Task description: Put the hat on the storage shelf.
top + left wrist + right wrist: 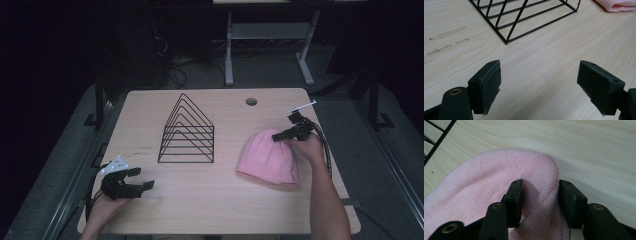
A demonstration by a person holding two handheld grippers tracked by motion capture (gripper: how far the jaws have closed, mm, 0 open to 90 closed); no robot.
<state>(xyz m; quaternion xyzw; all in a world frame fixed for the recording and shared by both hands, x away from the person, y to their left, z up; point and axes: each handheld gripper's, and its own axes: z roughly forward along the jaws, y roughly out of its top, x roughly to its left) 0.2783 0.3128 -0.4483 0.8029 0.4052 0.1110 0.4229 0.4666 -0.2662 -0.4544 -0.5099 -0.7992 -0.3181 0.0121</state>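
A dim room with dark floor, cables and a white-legged desk behind surrounds one pale wooden table (200, 200) with a round cable hole (251, 101) near its far edge. On it stand one black wire file rack (187, 132) at the middle and one pink knit beanie (267, 159) to its right. Two grippers: the right gripper (539, 198) pinches a raised fold at the beanie's crown, while the left gripper (539, 85) rests spread, nothing between its jaws, near the front left corner.

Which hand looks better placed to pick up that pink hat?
The right. Its tongs already sit on the pink hat, a fold of knit bunched between the pads. The left tongs rest wide open near the table's front left corner, far from the hat.
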